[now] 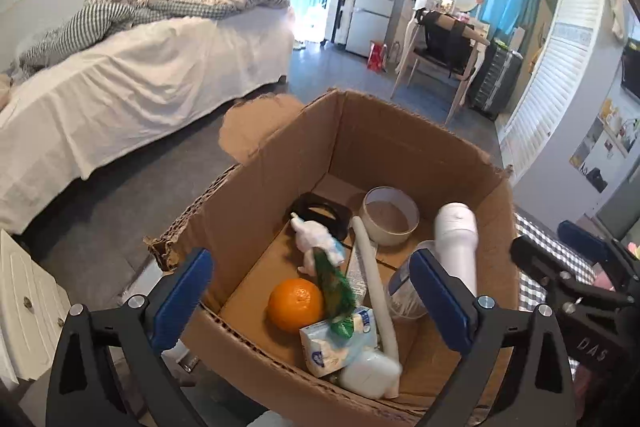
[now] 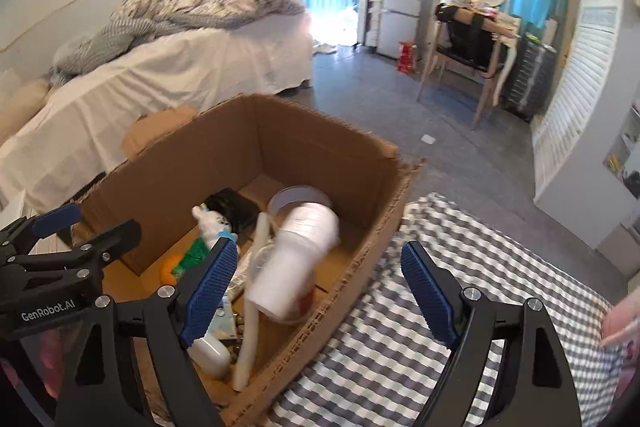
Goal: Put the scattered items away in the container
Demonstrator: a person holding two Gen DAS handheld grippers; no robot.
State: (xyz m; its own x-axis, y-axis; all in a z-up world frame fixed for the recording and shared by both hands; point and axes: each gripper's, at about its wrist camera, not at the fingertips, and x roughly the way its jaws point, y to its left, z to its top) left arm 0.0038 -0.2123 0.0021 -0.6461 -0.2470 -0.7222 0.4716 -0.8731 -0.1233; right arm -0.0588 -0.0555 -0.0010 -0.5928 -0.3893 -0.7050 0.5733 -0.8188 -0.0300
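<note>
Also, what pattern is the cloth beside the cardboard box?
The cloth has a grey-and-white check, clearest in the right wrist view, right of the cardboard box.

An orange (image 1: 295, 305) lies in the box (image 1: 256, 195), left of the tube (image 1: 374, 279).

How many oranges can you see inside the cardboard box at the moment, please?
1. A single orange lies on the floor of the cardboard box, near its front left corner, beside the green packet. Others could be hidden under the clutter.
</note>
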